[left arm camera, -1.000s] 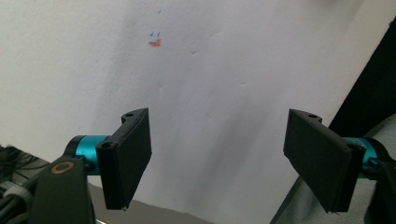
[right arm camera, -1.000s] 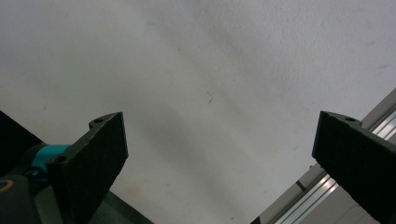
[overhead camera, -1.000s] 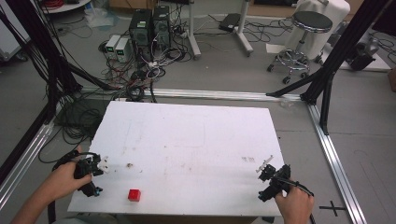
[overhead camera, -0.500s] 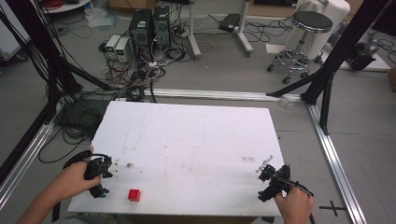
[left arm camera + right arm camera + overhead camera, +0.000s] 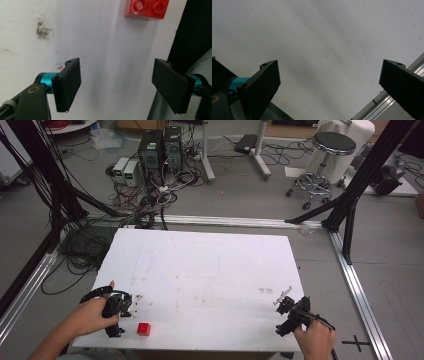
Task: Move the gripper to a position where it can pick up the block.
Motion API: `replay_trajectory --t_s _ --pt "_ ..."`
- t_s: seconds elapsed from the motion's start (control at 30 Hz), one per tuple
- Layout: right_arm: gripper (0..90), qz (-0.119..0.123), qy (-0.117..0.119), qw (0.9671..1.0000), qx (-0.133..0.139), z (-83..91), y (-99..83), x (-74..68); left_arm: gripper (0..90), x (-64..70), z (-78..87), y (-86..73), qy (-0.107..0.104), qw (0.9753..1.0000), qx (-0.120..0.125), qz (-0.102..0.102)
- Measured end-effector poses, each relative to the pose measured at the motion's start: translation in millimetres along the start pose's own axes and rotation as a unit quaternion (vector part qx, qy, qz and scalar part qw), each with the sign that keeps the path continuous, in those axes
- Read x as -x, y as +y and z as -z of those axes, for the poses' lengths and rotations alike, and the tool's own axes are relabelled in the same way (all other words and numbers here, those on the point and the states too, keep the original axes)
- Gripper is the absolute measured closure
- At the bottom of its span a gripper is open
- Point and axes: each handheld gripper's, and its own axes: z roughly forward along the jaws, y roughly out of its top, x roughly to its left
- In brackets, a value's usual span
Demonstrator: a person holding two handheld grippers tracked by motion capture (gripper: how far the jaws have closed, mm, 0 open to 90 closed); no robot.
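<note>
A small red brick (image 5: 144, 329) lies near the front left edge of the white table (image 5: 210, 270). In the left gripper view the red brick (image 5: 147, 8) sits at the top, its round studs facing up, well ahead of the jaws. My left gripper (image 5: 121, 312) is held just left of the brick, and in its own view the left gripper (image 5: 116, 86) stands open over bare table. My right gripper (image 5: 287, 312) hovers at the front right corner; the right gripper (image 5: 329, 85) is open with nothing between its black jaws.
The table's front edge (image 5: 175, 50) runs just right of the left jaws, with dark floor beyond. An aluminium frame rail (image 5: 357, 290) lies right of the table. Computers and cables (image 5: 155, 155) and a stool (image 5: 327, 150) stand on the floor behind.
The left hand has moved its gripper rightward and turned it toward the red brick. The right gripper has stayed at the front right corner.
</note>
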Motion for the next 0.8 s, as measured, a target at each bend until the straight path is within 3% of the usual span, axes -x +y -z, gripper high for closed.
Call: replay_trajectory --t_s 0.37,0.8 --pt "2.5 0.001 0.002 1.0 0.0 -0.1 0.8 -0.7 23.7 7.6 -4.8 17.5 -0.003 0.9997 0.002 -0.024" --pt "2.5 0.002 0.003 1.0 -0.002 -1.7 2.2 -1.5 23.8 14.3 -13.4 28.5 -0.015 0.9991 0.0 -0.039"
